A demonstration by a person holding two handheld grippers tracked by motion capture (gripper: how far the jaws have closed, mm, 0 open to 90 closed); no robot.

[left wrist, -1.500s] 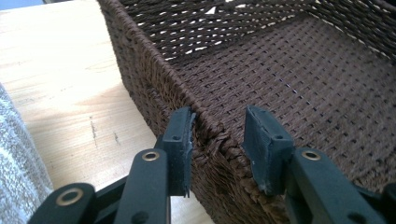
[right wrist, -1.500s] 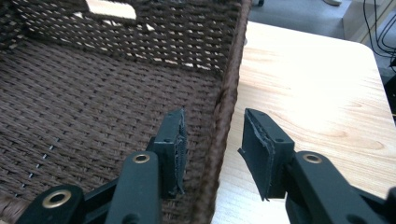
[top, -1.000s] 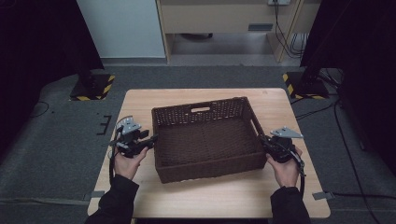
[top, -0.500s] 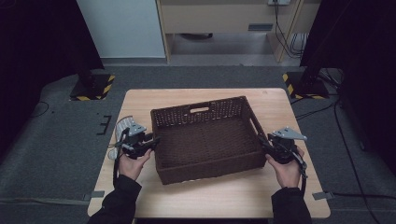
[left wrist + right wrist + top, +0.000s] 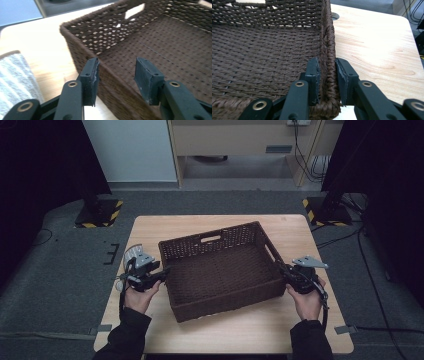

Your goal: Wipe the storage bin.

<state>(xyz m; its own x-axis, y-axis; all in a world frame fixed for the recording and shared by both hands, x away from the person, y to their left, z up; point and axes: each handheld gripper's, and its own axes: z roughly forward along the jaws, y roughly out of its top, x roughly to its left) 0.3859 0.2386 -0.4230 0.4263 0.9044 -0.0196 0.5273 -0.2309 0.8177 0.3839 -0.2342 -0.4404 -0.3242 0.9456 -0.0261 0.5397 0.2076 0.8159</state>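
We find the right gripper (image 5: 327,82) clamped on the right wall of the dark brown wicker basket (image 5: 220,270), one pad inside, one outside, its jaws having just closed. The left gripper (image 5: 116,78) straddles the left wall, its jaws apart and just opened wider; only the outer pad touches the weave. The basket sits mid-table (image 5: 165,227). A striped towel (image 5: 15,80) lies just beside the left gripper.
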